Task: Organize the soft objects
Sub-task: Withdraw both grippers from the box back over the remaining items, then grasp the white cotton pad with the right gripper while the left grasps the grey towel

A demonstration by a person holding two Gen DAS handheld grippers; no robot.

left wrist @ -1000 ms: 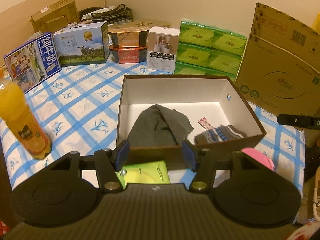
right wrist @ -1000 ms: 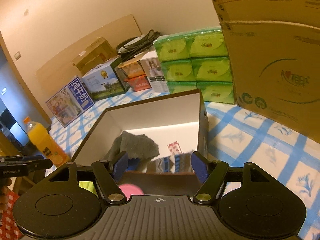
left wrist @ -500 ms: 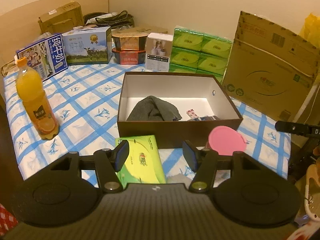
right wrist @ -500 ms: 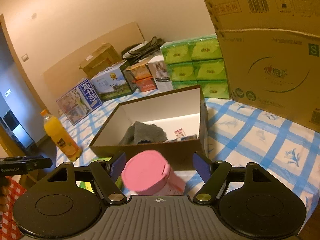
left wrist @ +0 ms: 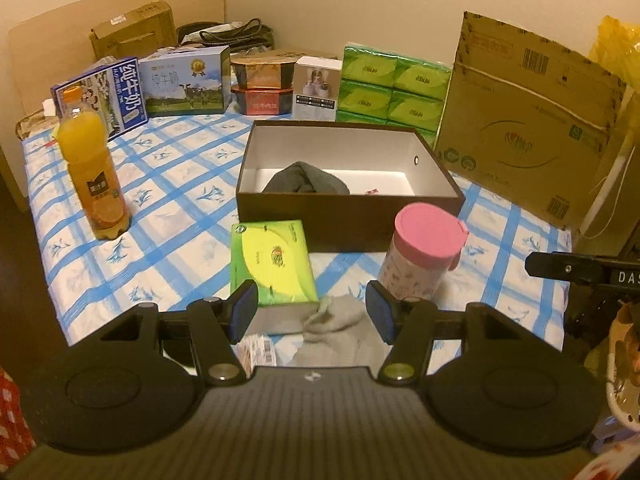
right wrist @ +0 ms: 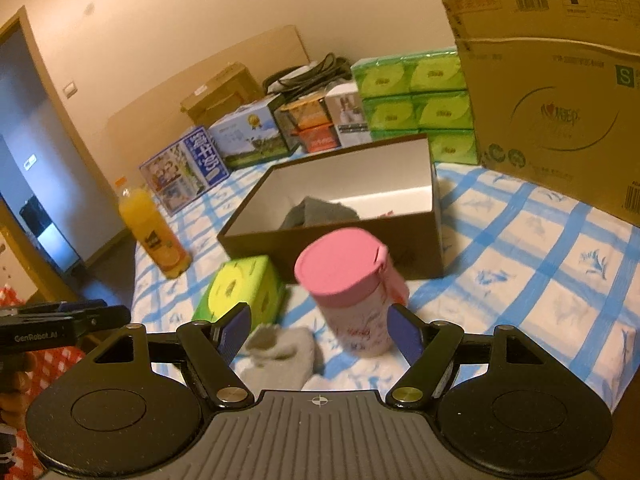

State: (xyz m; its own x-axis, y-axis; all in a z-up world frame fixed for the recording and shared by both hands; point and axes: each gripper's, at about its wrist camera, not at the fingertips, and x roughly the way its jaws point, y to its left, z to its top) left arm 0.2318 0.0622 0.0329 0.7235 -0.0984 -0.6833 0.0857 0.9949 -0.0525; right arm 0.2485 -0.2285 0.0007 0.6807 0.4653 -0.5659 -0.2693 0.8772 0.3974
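The light grey sock (left wrist: 340, 322) looks limp and light; pinch its bunched cuff. Both the left gripper (left wrist: 311, 312) and the right gripper (right wrist: 318, 334) gape wide, empty.

Each hand-held unit has a black ribbed housing, marked at its front edge with a small white crosshair, between two round black discs with recessed centres. Black linkage arms with triangular cut-outs and brass-coloured pivot screws carry blue pads. This applies to the left gripper (left wrist: 312, 310) and the right gripper (right wrist: 320, 330). White lettering "GenRobot.AI" marks the left unit's side bar.
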